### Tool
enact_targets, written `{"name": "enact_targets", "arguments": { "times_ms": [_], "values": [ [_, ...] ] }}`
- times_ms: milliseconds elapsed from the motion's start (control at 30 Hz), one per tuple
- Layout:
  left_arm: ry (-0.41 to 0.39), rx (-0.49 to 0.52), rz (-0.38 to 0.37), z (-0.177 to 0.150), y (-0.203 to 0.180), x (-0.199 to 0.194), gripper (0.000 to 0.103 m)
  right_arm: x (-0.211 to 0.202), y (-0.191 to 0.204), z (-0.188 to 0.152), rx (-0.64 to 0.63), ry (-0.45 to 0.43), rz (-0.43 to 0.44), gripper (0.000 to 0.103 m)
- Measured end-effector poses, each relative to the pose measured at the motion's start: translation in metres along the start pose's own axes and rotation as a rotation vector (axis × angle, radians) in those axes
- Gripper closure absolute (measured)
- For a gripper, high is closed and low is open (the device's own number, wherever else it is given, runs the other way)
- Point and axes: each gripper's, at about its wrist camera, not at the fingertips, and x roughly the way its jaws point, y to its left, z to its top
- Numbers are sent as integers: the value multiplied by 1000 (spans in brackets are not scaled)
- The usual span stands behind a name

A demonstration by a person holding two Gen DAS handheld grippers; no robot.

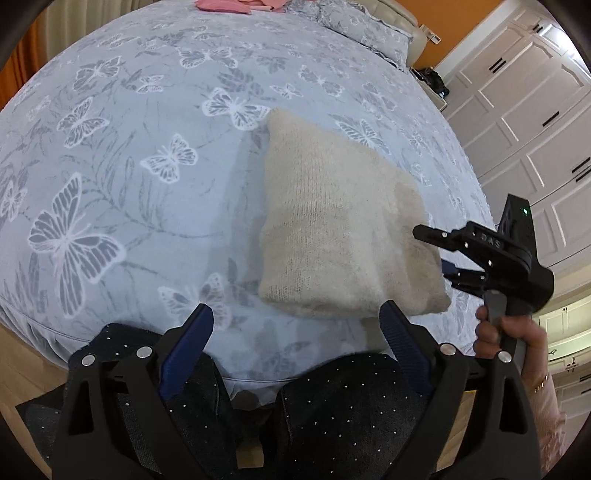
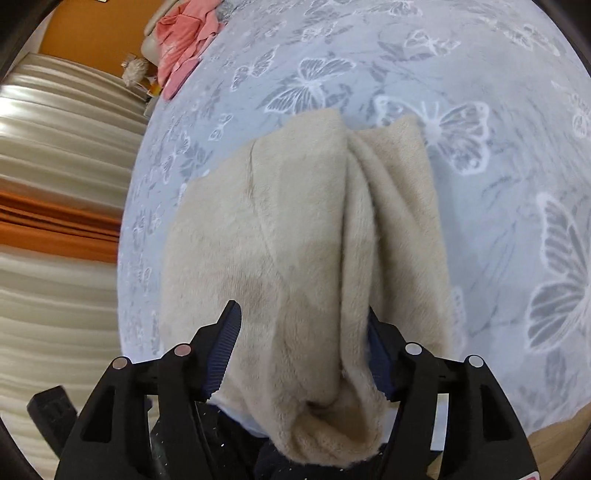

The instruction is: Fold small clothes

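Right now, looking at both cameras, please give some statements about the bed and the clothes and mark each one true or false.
1. The cream sweater lies folded on the bed. True.
2. The left gripper holds the sweater. False: its fingers are open and hold nothing.
3. Pink clothes lie at the far edge of the bed. True.
4. The bed cover is plain white. False: it is pale blue with butterflies.

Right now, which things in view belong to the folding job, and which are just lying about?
Part of the job:
- folded cream fuzzy knit garment, on the bed
- right claw, open around the garment's near end
- left claw, open, empty

Just lying about:
- pink clothes at the far edge
- butterfly-print grey bedspread
- matching pillow
- white panelled wardrobe
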Motion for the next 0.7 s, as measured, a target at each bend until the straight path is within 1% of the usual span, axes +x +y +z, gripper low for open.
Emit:
{"name": "enact_targets", "arguments": {
  "times_ms": [33,67,100,133,167,200,267,300,333,367,400,433,467,500,533,567,600,633,667,700],
  "values": [
    [7,-7,0,-1,0,3,14,4,9,-3,-18,5,-14,68],
    [13,-13,-2,-1,0,5,14,7,15,-3,-58,12,-62,82],
    [21,-18,-4,-1,-2,7,14,4,20,-1,-80,1,-85,82],
    [24,-19,-6,-1,-3,7,14,-5,22,1,-85,-32,-65,83],
    [22,-12,-6,-1,-5,7,14,-19,24,4,-84,-84,-23,83],
    [17,-4,-1,-1,-6,6,14,-34,24,7,-85,-128,-10,83],
    [9,12,7,-1,-8,6,14,-43,19,10,-93,-153,-25,83],
    [10,13,9,-1,-8,8,14,-38,11,10,-91,-139,-53,82],
    [15,11,11,-1,-7,12,14,-28,2,9,-86,-106,-80,80],
    [22,6,10,0,-6,15,14,-5,-13,7,-76,-23,-130,78],
    [34,-5,3,2,-5,20,14,7,-23,4,-62,17,-152,76],
    [50,-28,-13,4,-3,25,14,10,-28,1,-47,12,-138,76],
    [59,-47,-31,6,-1,28,14,2,-29,-1,-29,-28,-107,74],
    [65,-73,-53,10,1,30,14,-6,-28,-3,-12,-61,-81,69],
    [65,-90,-66,12,2,31,14,-14,-27,-5,4,-89,-72,65],
    [64,-113,-83,16,4,33,14,-22,-26,-9,16,-117,-70,65],
    [64,-126,-94,20,4,34,13,-26,-26,-11,18,-128,-72,59],
    [64,-135,-101,23,5,37,13,-29,-26,-13,17,-131,-82,49],
    [65,-140,-104,28,4,41,12,-29,-26,-14,8,-128,-110,44],
    [69,-141,-105,34,4,47,11,-27,-27,-13,-4,-124,-143,36]
  ]
}}
